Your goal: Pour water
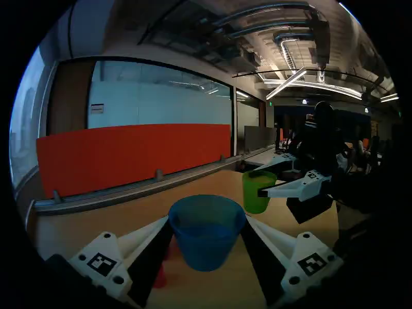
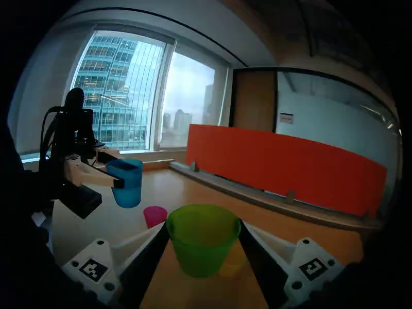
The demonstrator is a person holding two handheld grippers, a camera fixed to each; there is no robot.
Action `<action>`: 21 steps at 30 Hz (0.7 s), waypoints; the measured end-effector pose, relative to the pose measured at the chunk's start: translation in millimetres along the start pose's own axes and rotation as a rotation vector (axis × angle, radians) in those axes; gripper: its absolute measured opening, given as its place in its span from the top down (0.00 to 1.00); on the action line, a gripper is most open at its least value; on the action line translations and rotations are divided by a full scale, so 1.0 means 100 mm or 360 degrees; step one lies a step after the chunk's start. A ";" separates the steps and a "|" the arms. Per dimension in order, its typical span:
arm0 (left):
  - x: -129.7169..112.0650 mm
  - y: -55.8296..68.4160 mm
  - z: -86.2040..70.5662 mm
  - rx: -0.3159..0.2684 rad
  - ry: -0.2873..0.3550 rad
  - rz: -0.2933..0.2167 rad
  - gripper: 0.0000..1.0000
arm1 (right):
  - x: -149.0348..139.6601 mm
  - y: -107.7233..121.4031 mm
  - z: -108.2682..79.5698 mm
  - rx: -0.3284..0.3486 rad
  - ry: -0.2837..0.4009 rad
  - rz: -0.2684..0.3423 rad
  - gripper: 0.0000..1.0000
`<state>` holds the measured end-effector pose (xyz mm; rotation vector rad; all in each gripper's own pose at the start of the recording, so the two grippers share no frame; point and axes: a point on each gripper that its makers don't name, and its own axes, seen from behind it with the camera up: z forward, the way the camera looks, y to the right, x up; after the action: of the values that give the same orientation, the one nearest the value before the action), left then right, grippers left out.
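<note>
**Two cups held up, and a gap to pour across**

My left gripper [image 1: 207,221] is closed on the blue cup [image 1: 207,232], one finger pressed to each side, low centre in the left gripper view. My right gripper [image 2: 204,226] clamps the green cup [image 2: 204,239] the same way, low centre in the right gripper view. Both cups sit upright. In the right gripper view the blue cup hangs at the left of the frame, seemingly clear of the table [image 2: 175,193]. The lower part of the blue cup looks darker, which may be water, but I cannot tell for sure.

My main worry is the gap. In the left gripper view the green cup sits to the right of the blue one and farther off, not touching it. If I tilt now, I judge the stream would fall short and land on the table, or around the pink cup [image 2: 155,216] standing below.

Next is grip. The cups look thin and they taper, so a tilt could let one slide down out of the fingers, and a harder squeeze could buckle the wall and slop the water over.

Last, closing in carelessly could knock rim on rim, or one gripper's fingers against the other cup. The fisheye makes depth hard to judge.
</note>
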<state>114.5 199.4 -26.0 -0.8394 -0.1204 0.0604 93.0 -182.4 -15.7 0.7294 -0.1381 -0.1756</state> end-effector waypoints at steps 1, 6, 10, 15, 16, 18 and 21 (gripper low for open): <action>0.01 0.00 0.01 0.0000 0.0002 0.0003 0.14 | 0.01 0.00 0.00 0.0002 0.0003 0.0000 0.06; 0.08 -0.01 0.04 0.0003 0.0019 0.0029 0.14 | 0.04 -0.02 -0.02 0.0017 0.0021 0.0007 0.06; 0.20 -0.03 0.06 0.0011 0.0047 0.0060 0.14 | 0.07 -0.05 -0.03 0.0034 0.0037 0.0020 0.06; 0.35 -0.05 0.09 0.0016 0.0083 0.0094 0.14 | 0.11 -0.09 -0.04 0.0060 0.0055 0.0029 0.07; 0.38 -0.05 0.09 0.0016 0.0089 0.0101 0.14 | 0.11 -0.11 -0.04 0.0066 0.0056 0.0028 0.07; 0.44 -0.06 0.11 0.0015 0.0101 0.0118 0.14 | 0.12 -0.14 -0.03 0.0080 0.0058 0.0026 0.07; 0.52 -0.06 0.13 0.0022 0.0118 0.0155 0.14 | 0.12 -0.19 -0.02 0.0100 0.0061 0.0022 0.07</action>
<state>164.3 210.0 -8.4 -0.8325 -0.0091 0.1216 102.7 -197.4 -28.7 0.7936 -0.1126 -0.1442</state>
